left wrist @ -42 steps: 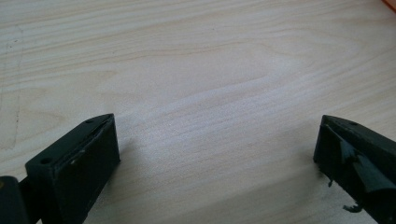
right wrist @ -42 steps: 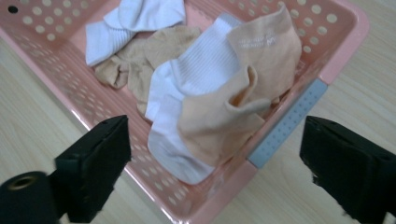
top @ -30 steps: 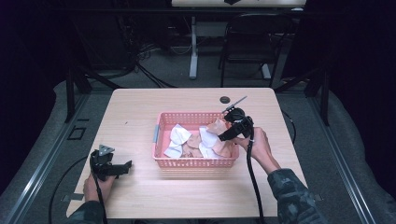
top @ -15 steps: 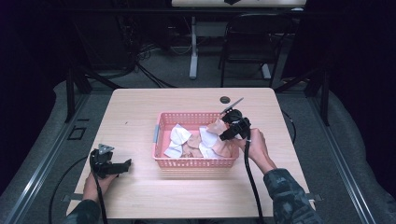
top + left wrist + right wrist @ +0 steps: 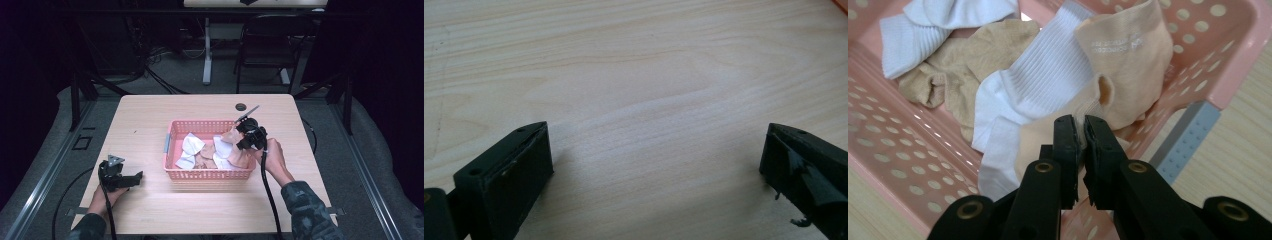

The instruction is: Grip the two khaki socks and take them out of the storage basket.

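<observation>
There's your peach sock (image 5: 1128,60), lying in the right end of the pink basket (image 5: 883,165), and your right gripper (image 5: 1083,131) has it by the cuff — the jaws have just been closing, and now they stand almost together with a fold of the peach fabric pinched between them. In the high view that right gripper (image 5: 243,143) sits over the basket's (image 5: 170,145) right end, your hand just behind it at the rim, the cable trailing back along your sleeve.

Right beside the peach sock, touching it, lies a white ribbed sock (image 5: 1043,75). Further in there's a tan sock (image 5: 973,55), crumpled, and beyond that another white sock (image 5: 923,27) up against the far wall. All of them are heaped together on the basket floor.

A grey strip (image 5: 1183,140) is fixed on the outside of the basket's short wall.

Over on the near left of the table (image 5: 150,115), well apart from the basket, your left gripper (image 5: 134,178) rests low on the wood. Its jaws stand wide, with bare table (image 5: 649,90) between them.
</observation>
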Demonstrator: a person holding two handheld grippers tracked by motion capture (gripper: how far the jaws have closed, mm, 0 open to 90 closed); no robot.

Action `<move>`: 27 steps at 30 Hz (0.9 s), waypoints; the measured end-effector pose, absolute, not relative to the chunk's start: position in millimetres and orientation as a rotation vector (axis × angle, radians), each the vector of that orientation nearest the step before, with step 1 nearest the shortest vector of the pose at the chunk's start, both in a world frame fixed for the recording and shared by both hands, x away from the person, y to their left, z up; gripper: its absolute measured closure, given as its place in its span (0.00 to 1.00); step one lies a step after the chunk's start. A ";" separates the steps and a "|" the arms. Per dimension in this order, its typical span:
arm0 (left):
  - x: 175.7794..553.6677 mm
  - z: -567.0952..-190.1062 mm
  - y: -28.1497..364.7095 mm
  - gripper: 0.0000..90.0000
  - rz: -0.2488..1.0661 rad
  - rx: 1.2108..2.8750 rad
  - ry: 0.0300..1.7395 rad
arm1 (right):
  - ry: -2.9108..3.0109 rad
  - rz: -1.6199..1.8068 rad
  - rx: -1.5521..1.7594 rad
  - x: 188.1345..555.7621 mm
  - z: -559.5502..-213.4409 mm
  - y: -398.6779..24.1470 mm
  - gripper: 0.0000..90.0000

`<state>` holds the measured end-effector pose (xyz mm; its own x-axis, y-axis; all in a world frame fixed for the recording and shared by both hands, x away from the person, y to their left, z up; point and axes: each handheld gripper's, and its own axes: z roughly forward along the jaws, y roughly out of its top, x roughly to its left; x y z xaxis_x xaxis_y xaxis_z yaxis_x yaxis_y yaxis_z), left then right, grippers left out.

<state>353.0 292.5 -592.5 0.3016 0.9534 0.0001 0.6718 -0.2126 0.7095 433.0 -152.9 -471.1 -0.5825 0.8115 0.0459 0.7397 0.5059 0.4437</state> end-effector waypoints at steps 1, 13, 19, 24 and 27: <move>352.8 -592.5 292.1 0.01 0.600 1.970 1.440 | 2.586 0.634 1.337 432.8 -469.8 -154.9 0.94; 352.8 -592.4 288.0 0.01 0.598 1.974 1.432 | 2.601 0.709 1.322 425.5 -445.2 -160.4 0.94; 352.7 -592.6 285.0 0.01 0.593 1.973 1.427 | 2.615 0.744 1.287 422.3 -432.9 -155.4 0.94; 352.0 -592.4 283.7 0.01 0.593 1.976 1.425 | 2.611 0.743 1.275 420.0 -427.2 -154.6 0.95; 351.9 -592.5 283.4 0.01 0.592 1.976 1.423 | 2.598 0.762 1.278 419.0 -425.2 -153.7 0.95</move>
